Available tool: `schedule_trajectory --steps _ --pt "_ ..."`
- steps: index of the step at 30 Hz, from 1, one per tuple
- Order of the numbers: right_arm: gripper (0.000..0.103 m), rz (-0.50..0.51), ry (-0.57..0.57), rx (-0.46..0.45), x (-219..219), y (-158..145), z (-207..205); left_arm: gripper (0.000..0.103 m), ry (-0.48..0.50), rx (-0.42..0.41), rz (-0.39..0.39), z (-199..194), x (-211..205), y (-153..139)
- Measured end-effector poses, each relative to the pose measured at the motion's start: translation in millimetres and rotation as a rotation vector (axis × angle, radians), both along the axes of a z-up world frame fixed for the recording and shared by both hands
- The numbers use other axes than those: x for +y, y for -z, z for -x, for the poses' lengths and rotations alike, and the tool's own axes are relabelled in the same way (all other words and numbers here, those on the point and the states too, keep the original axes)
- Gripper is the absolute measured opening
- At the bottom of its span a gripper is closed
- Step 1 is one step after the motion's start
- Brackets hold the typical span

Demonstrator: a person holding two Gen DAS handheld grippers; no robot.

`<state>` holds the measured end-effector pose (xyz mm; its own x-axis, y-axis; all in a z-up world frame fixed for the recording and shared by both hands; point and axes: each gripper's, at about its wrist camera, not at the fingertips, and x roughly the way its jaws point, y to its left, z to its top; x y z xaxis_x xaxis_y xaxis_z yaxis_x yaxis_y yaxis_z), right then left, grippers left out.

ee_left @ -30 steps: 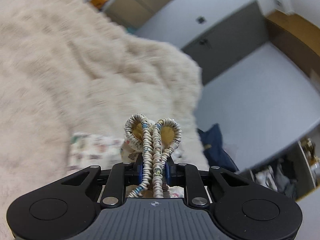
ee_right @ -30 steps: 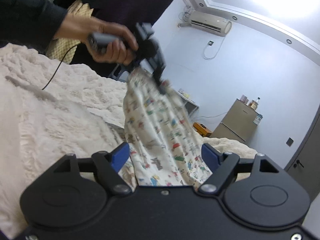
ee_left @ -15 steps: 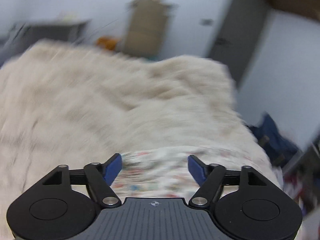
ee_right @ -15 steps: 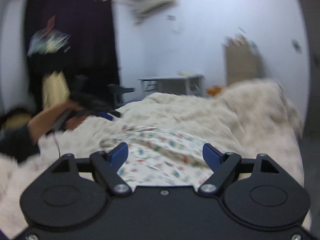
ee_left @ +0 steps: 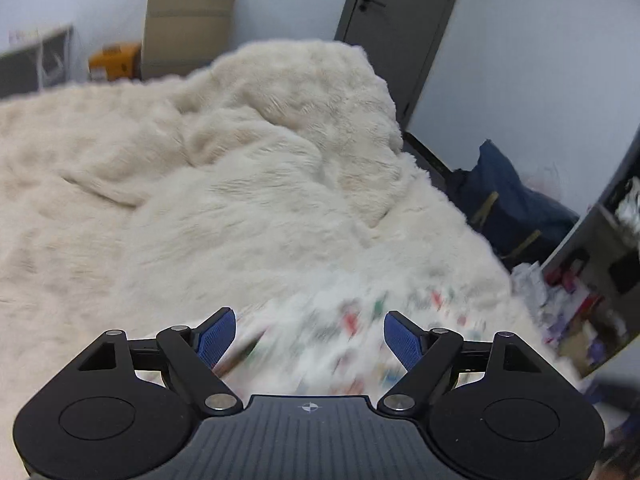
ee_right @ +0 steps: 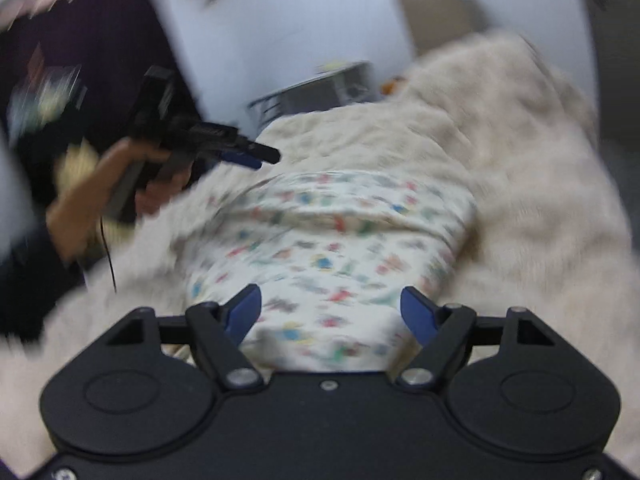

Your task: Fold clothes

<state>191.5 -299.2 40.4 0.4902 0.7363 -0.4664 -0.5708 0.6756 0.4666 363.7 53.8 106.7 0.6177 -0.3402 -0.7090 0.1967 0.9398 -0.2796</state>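
Note:
A white garment with small coloured prints [ee_right: 332,248] lies folded on the fluffy cream blanket [ee_right: 520,208]. My right gripper [ee_right: 331,311] is open and empty, just above the garment's near edge. My left gripper [ee_left: 309,340] is open and empty, with the same garment [ee_left: 360,328] blurred below its fingers. In the right wrist view, the left gripper [ee_right: 256,158] is held in a hand at the garment's far left side, above the blanket.
The cream blanket [ee_left: 220,184] covers the whole bed. A grey door [ee_left: 400,20], a tall cardboard box [ee_left: 188,16] and an orange box [ee_left: 114,60] stand beyond it. A dark blue bag [ee_left: 508,204] and cluttered shelves [ee_left: 592,280] are at the right.
The left gripper let go of the garment's gathered waistband and opened. The garment dropped from hanging to lying folded on the blanket. Both grippers swung to face the bed.

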Motion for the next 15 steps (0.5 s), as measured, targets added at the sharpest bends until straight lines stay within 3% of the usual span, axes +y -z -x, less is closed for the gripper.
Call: schedule_trajectory --steps 3,5,8,13,14,15 --pt "0.075 -0.133 0.039 0.135 -25 28 -15 0.078 0.124 0.056 0.005 -33 -45 8" --pt "0.074 -0.343 0.051 0.27 -49 58 -25 0.078 0.241 0.077 -0.045 -50 -92 14" --pt "0.07 -0.492 0.05 0.354 -62 81 -29 0.078 0.331 0.1 -0.116 -66 -145 26" --pt "0.057 -0.578 0.018 0.396 -60 100 -32 0.077 0.344 0.18 -0.269 -82 -197 59" --pt "0.056 -0.588 0.013 0.401 -59 102 -32 0.074 0.348 0.201 -0.315 -83 -206 68" --pt "0.056 -0.589 0.012 0.402 -58 102 -31 0.058 0.357 0.207 -0.33 -82 -209 69"
